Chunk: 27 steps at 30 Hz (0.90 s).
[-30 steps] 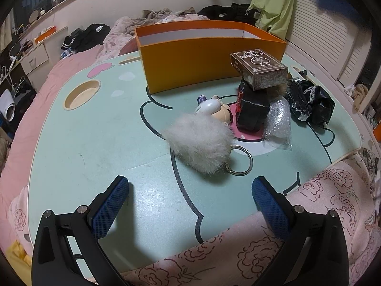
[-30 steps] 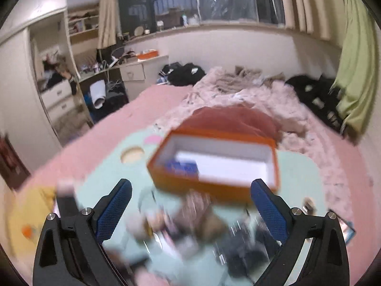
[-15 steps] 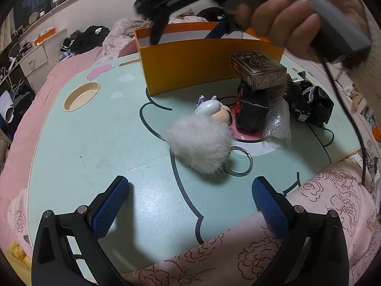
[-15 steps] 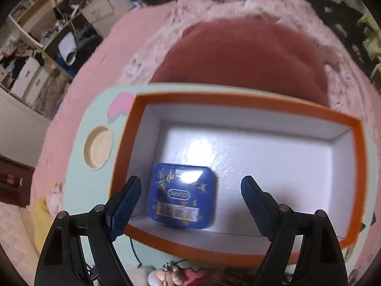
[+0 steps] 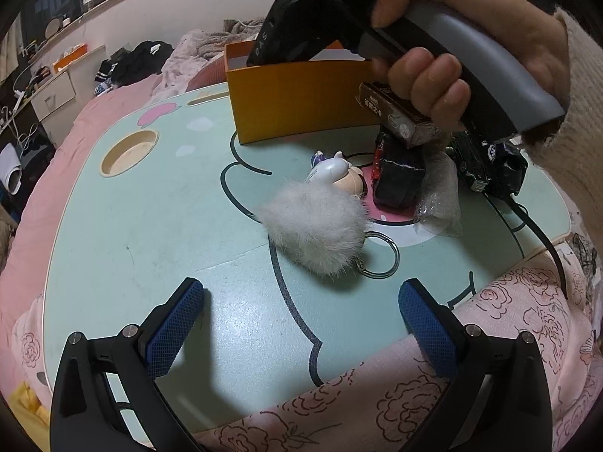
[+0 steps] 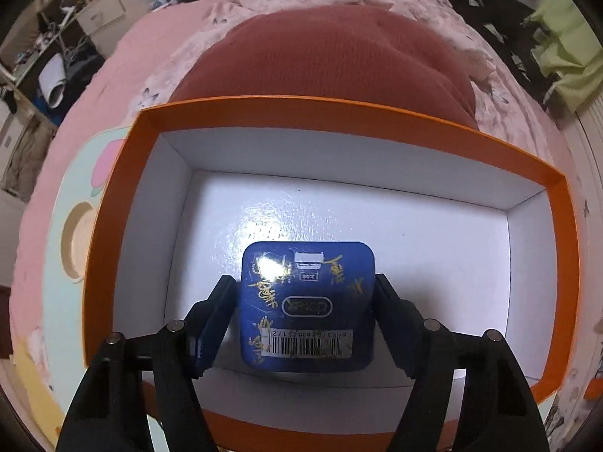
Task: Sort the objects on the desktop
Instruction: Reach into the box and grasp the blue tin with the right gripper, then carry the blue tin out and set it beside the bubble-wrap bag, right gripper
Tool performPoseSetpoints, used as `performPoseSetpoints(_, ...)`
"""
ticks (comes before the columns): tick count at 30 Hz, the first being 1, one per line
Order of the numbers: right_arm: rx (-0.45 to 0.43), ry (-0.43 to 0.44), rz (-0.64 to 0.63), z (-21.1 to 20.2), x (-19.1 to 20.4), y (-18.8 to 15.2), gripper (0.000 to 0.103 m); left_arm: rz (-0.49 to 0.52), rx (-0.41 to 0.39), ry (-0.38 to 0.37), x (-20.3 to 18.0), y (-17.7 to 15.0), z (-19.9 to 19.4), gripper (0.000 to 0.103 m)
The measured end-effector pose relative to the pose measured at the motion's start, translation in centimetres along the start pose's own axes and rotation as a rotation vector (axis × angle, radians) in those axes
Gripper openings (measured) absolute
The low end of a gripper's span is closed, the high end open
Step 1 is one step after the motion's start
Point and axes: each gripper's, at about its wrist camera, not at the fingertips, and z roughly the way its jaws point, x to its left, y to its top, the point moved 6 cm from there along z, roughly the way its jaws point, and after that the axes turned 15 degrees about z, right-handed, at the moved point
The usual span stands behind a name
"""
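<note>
The right claw (image 6: 305, 312) points down into the orange box (image 6: 339, 113), which stands at the far side of the pale green worktop (image 5: 158, 226). Its jaws are closing around a blue tin (image 6: 307, 305) that lies flat on the box's white floor, near the front wall and left of centre. The right finger appears to touch the tin's edge, while a thin gap still shows on the left, so the tin is between the jaws but not yet gripped. The tin bears gold lettering and a barcode label (the print is upside down in the right wrist view).

In the left wrist view a hand (image 5: 433, 56) in a cream sleeve holds the right claw's grey handle above the box.

The left claw (image 5: 297, 324) hangs wide over the near edge of the worktop with nothing between its blue pads (image 5: 173, 324). Beyond it lie a white fluffy pompom (image 5: 316, 233) with a metal key ring (image 5: 380, 256), a small figurine (image 5: 335, 177) just behind it, a black pouch (image 5: 399, 173) with a brown card box (image 5: 395, 113) on top, and a crumpled clear wrapper (image 5: 439, 203) to the right. A round cup recess (image 5: 128, 150) sits at the worktop's far left.
</note>
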Motion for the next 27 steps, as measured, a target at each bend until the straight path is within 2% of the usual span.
performPoseSetpoints(3,0.003,-0.003,-0.021,-0.1,-0.2,0.0,0.066,0.000,0.000,0.000,0.0,0.0,0.0,0.103)
performPoseSetpoints(5,0.005,0.025,-0.017,-0.2,-0.5,0.1,0.066,0.000,0.000,-0.001,0.0,0.0,0.0,0.103)
performPoseSetpoints(7,0.005,0.137,0.034,-0.8,-0.6,0.8,0.066,0.000,-0.001,-0.001,-0.1,0.0,0.0,0.103)
performPoseSetpoints(9,-0.055,0.236,0.080,-3.3,-1.6,1.8,0.066,0.000,0.000,0.000,0.0,0.0,0.0,0.103)
performPoseSetpoints(14,-0.241,0.330,0.067,-11.5,-4.1,1.4,0.066,0.000,-0.001,0.000,0.0,0.0,0.0,0.103)
performPoseSetpoints(17,-0.326,0.388,0.042,-16.3,-6.5,-1.7,0.066,0.000,0.000,0.000,0.0,0.0,0.0,0.103)
performPoseSetpoints(20,-0.363,0.379,0.003,-18.5,-8.6,-6.3,0.066,0.000,0.000,0.000,0.0,0.0,0.0,0.103)
performPoseSetpoints(24,-0.328,0.347,-0.032,-16.1,-10.2,-11.5,0.066,0.001,0.000,-0.001,0.0,0.0,0.0,0.103)
performPoseSetpoints(27,-0.298,0.292,-0.079,-12.9,-9.4,-14.6,0.066,0.001,-0.001,-0.001,0.0,0.0,0.0,0.103)
